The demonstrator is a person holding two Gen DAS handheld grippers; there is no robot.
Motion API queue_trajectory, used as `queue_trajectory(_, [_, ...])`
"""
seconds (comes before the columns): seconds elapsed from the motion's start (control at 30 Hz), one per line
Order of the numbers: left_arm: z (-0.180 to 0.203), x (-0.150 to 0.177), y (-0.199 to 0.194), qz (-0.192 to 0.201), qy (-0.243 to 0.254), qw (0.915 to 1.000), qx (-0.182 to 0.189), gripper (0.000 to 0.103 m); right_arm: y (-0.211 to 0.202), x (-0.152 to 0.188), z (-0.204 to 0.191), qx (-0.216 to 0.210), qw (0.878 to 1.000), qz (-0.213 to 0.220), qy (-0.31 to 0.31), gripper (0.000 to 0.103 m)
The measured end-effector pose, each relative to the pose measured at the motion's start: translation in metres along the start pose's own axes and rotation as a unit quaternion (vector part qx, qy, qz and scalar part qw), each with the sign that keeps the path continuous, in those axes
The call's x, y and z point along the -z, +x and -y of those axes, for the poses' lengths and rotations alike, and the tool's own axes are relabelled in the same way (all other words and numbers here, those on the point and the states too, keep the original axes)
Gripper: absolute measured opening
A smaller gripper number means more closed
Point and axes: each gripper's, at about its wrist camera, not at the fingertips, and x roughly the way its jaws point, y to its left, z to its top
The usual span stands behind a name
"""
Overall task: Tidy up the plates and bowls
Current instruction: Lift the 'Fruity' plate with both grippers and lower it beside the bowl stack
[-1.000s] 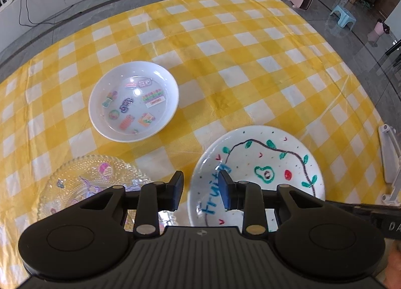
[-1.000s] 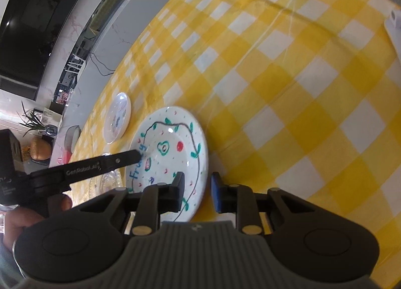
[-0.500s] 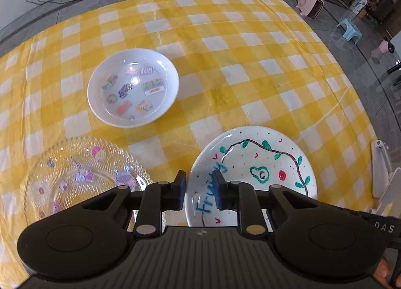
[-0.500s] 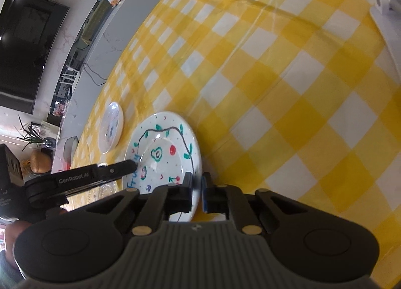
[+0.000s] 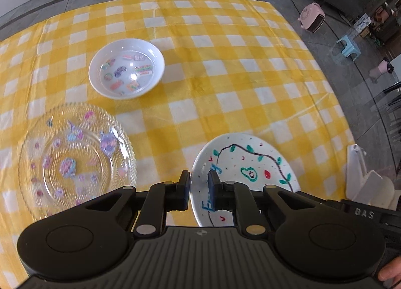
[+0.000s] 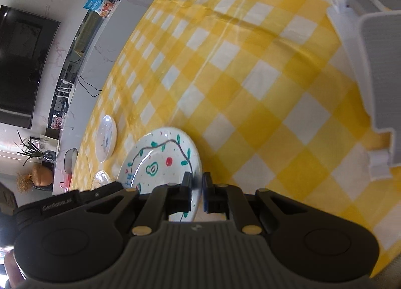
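A white plate (image 5: 250, 163) painted with an avocado, leaves and blue lettering is held from two sides over the yellow checked tablecloth (image 5: 225, 76). My left gripper (image 5: 199, 183) has the plate's left rim between its closing jaws, with the pads on it. My right gripper (image 6: 198, 187) is shut on the opposite rim of the same plate (image 6: 160, 156). A white bowl (image 5: 126, 72) with stickers inside sits further back on the left. A clear glass plate (image 5: 75, 161) with stickers lies at the near left.
A white plastic rack (image 6: 371, 63) stands at the table's right edge, close to the painted plate. It also shows as the rack (image 5: 361, 176) in the left wrist view. Beyond the table lie grey floor, a pink heater (image 5: 313, 19) and a small stool (image 5: 348, 45).
Both grippers' jaws have narrowed onto the painted plate's rims. The plate keeps its place between them while the bowl and glass plate slide in view. The rack looms larger in the right view.
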Motion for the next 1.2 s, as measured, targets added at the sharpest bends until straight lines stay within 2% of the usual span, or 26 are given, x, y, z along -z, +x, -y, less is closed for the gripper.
queue_trajectory(0.3, [0.018,0.035,-0.033,0.031,-0.026,0.9991,0.008,0.016,-0.025,0.01,0.013,-0.011,1.0,-0.001,-0.001,0.006])
queue_trajectory(0.43, [0.029,0.055,-0.043,0.039,-0.036,0.9985,0.014,0.016,-0.033,0.015,0.021,0.001,1.0,-0.006,-0.004,0.007])
queue_trajectory(0.57, [0.037,0.077,-0.046,0.055,-0.047,0.9974,0.003,0.016,-0.04,0.018,0.024,0.015,1.0,-0.002,-0.004,0.007])
queue_trajectory(0.73, [0.037,0.097,-0.043,0.053,-0.064,0.9964,-0.013,0.016,-0.04,0.019,0.024,0.028,0.999,-0.006,-0.014,0.006])
queue_trajectory(0.9, [0.045,0.104,-0.041,0.059,-0.055,0.9963,-0.029,0.016,-0.038,0.019,0.023,0.035,0.999,-0.013,-0.022,0.006])
queue_trajectory(1.2, [0.061,0.112,-0.028,0.04,-0.014,0.9964,-0.074,0.016,-0.034,0.016,0.023,0.054,0.998,-0.017,-0.026,0.009])
